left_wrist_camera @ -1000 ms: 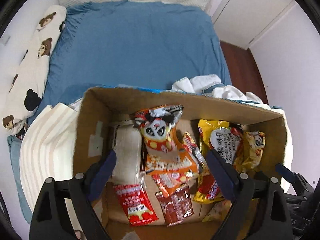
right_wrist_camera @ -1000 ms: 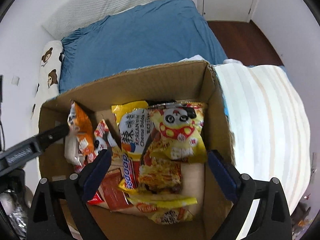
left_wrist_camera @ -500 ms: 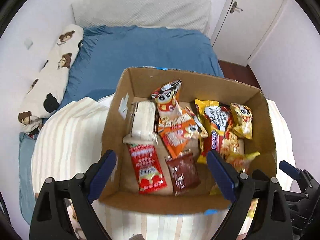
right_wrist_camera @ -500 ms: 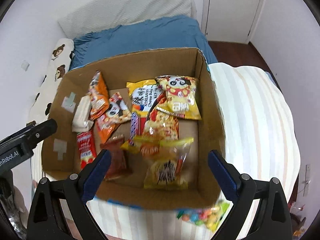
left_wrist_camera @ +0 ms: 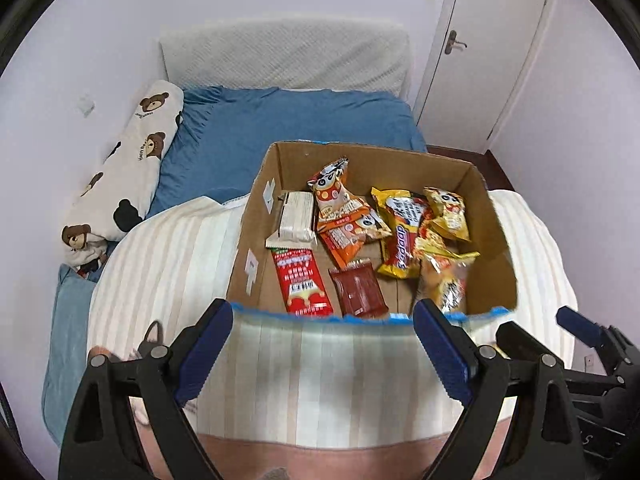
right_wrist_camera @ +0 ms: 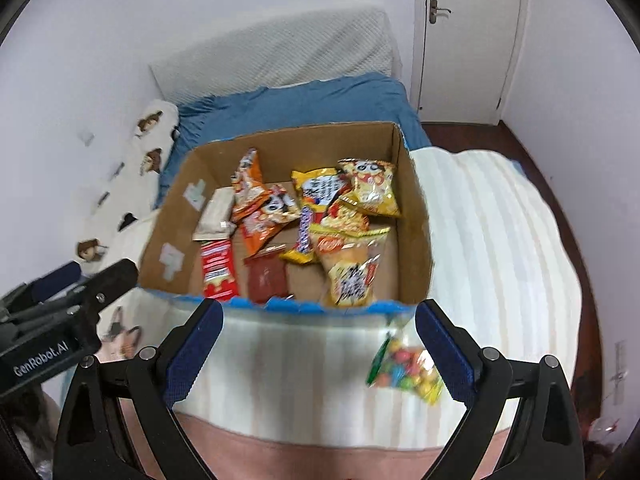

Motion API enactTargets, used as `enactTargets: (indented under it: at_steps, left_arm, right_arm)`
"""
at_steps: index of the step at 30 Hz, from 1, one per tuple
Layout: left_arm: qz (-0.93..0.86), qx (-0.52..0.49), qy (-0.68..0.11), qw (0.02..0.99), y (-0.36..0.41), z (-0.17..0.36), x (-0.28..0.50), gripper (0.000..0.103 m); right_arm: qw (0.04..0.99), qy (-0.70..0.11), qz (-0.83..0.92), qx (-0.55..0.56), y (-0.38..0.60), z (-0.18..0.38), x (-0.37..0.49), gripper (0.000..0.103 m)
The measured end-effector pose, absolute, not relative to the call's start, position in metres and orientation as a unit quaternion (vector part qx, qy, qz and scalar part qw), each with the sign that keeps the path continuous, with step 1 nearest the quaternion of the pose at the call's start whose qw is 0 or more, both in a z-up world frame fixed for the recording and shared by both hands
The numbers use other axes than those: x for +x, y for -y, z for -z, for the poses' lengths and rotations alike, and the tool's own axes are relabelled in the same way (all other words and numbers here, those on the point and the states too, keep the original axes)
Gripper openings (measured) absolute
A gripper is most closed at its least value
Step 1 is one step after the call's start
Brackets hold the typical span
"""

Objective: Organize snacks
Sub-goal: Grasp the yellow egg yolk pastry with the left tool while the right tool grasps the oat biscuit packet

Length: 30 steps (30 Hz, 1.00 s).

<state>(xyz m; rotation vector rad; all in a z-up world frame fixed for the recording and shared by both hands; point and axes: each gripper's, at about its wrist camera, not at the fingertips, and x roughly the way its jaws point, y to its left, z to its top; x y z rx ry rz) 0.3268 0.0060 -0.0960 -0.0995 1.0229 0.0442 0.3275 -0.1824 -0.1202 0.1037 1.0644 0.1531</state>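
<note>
Left gripper (left_wrist_camera: 322, 344) stands with jaws spread wide and nothing between them, above the striped blanket (left_wrist_camera: 168, 264) just in front of the cardboard box (left_wrist_camera: 490, 280); right gripper (right_wrist_camera: 316, 340) is likewise spread and empty, over the same blanket edge. Snacks lie inside the box: a white packet (left_wrist_camera: 296, 220) at the left, a red packet (left_wrist_camera: 302, 280) in front of it, a dark red packet (left_wrist_camera: 360, 288) beside that, orange panda packets (left_wrist_camera: 344, 216) in the middle, yellow packets (left_wrist_camera: 404, 232) at the right. Left wrist view alone shows the bear-print pillow (left_wrist_camera: 124, 184) sharply, and the right tool's blue tip at its right edge; the right wrist view alone shows a clear bag of coloured candies (right_wrist_camera: 404, 364) lying outside the box on the blanket, just beside the right finger, and the left tool's black body at its left edge. Both views show the blue sheet (left_wrist_camera: 296, 120) and the white door (right_wrist_camera: 464, 40) beyond.
</note>
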Motion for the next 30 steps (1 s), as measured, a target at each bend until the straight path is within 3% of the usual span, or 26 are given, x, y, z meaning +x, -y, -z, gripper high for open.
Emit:
enactTargets:
  at_steps: [6,16,25,27,28,30]
  left_arm:
    - [-0.02,-0.038,-0.506,0.861,0.006,0.108,0.259,0.092]
    - [0.026,-0.007,-0.677,0.735,0.046,0.252,0.156,0.092]
    - [0.052,0.008,-0.732,0.679,0.076,0.314,0.138,0.092]
    - [0.056,0.019,-0.74,0.67,0.083,0.323,0.136,0.091]
    - [0.061,0.024,-0.744,0.665,0.088,0.328,0.135,0.091]
    - [0.068,0.021,-0.748,0.659,0.093,0.332,0.132,0.091]
  right_arm:
    - [0.83,-0.543,-0.101,0.071,0.203,0.139,0.261,0.101]
    - [0.69,-0.701,-0.052,0.172,0.267,0.28,0.133,0.101]
    - [0.654,-0.732,-0.041,0.189,0.266,0.359,0.111,0.1]
    - [0.662,-0.728,-0.047,0.172,0.26,0.362,0.108,0.092]
    - [0.668,-0.725,-0.045,0.16,0.259,0.362,0.106,0.078]
    - [0.673,-0.722,-0.047,0.154,0.262,0.361,0.102,0.067]
